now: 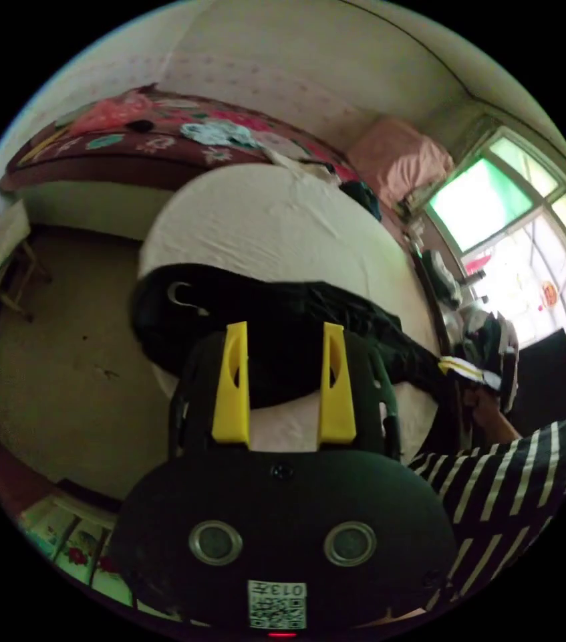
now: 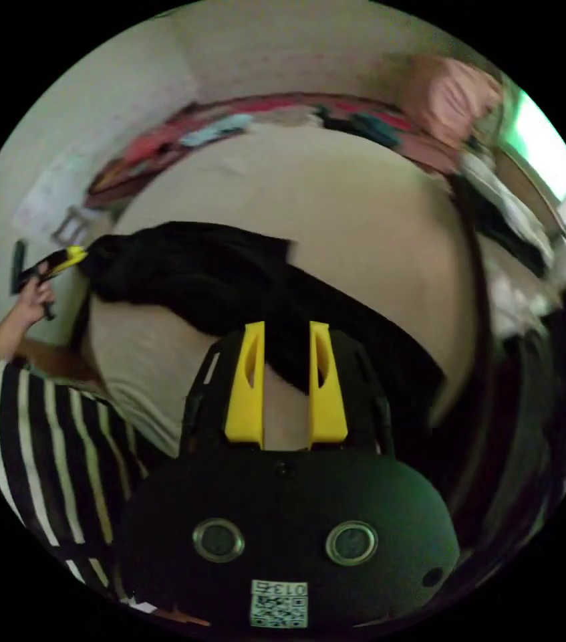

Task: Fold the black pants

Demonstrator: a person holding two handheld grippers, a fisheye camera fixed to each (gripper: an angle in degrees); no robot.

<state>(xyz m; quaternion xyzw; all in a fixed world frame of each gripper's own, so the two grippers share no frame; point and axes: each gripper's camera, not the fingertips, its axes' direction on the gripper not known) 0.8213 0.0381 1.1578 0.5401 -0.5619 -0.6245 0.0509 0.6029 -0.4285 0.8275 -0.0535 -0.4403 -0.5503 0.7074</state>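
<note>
1. Left gripper (image 1: pixel 284 334): the two yellow jaws stand wide apart and parallel, with nothing pressed between them. Dark cloth shows through the gap beyond the tips.
2. Right gripper (image 2: pixel 285 331): the yellow jaws stand at a narrower gap and grip nothing. Whether the tips touch the cloth cannot be told.
3. Black pants (image 1: pixel 276 321): they lie in a long band across the white cloth-covered table (image 1: pixel 276 221), directly ahead of both pairs of jaws. In the left gripper view, the broad end with a pale mark lies to the left of the jaws; the narrow end runs off to the right.
4. In the left gripper view, the right gripper appears far right of the jaws, at the narrow end of the pants, held by a hand (image 1: pixel 490 418) with a striped sleeve (image 1: pixel 516 468).
5. In the right gripper view, the left gripper appears far left of the jaws, close beside the bunched end of the pants.
6. Beyond the table: a bed with a red patterned cover (image 1: pixel 142 134) and a bright window (image 1: pixel 516 221).
</note>
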